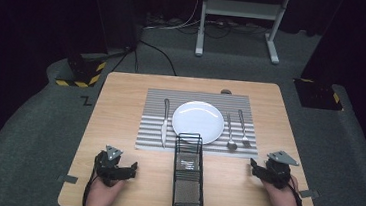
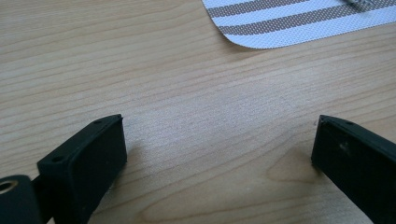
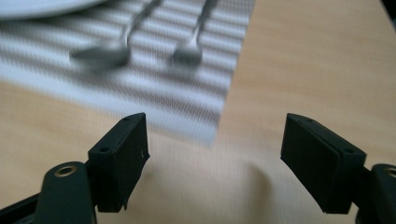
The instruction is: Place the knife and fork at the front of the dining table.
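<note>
White plate [image 1: 198,121] on grey-and-white striped placemat [image 1: 151,125].

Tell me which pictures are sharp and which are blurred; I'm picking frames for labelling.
High view: sharp over the table, dark surroundings, soft glare on the plate. Left gripper view: crisp wood grain and mat weave. Right gripper view: spoon, fork and mat stripes smeared, while the fingers stay sharp, casting soft shadows on the wood.
</note>
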Tool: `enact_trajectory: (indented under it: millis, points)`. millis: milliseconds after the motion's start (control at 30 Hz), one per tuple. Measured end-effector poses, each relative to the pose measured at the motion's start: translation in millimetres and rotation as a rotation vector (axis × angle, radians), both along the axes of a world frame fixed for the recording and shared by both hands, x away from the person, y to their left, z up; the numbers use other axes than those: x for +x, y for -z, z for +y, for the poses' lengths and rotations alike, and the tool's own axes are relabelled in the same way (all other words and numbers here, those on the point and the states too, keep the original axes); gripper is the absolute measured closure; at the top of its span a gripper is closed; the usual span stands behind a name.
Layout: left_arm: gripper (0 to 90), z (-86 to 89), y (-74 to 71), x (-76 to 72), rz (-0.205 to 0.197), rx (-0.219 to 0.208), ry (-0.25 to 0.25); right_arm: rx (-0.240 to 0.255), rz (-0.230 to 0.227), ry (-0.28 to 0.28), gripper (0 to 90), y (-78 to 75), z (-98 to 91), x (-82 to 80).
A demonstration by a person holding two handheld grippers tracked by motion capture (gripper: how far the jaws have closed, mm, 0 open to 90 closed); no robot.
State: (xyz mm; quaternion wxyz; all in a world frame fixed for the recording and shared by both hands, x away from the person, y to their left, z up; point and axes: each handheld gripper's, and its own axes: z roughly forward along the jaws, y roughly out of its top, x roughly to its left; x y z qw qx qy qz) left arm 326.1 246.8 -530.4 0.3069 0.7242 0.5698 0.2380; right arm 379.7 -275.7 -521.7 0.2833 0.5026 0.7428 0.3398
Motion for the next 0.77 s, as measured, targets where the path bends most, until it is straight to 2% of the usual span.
enact_trajectory:
  millis: [100, 200, 233, 300, 767]
  points:
    - [3.4, 0.3, -0.3, -0.5, 0.003, 0.000, 0.003, -0.016, 0.063, 0.007, 17.9, 1.8, -11.1, -13.8]
    - [3.7, 0.4, 0.1, -1.7, -0.002, -0.003, 0.002, 0.011, 0.089, 0.003, 16.7, 2.0, -22.5, -25.2]
    - [3.7, 0.4, 0.1, -1.7, -0.002, -0.002, 0.002, 0.034, 0.105, 0.013, 15.6, 2.3, -26.8, -28.8]
    - [3.7, 0.4, 0.1, -1.7, -0.002, -0.002, 0.002, 0.031, 0.106, 0.029, 15.3, 2.3, -29.9, -32.3]
    - [3.2, 0.4, 0.1, -1.5, 0.000, -0.002, 0.005, 0.032, 0.107, 0.028, 15.0, 2.3, -30.5, -33.6]
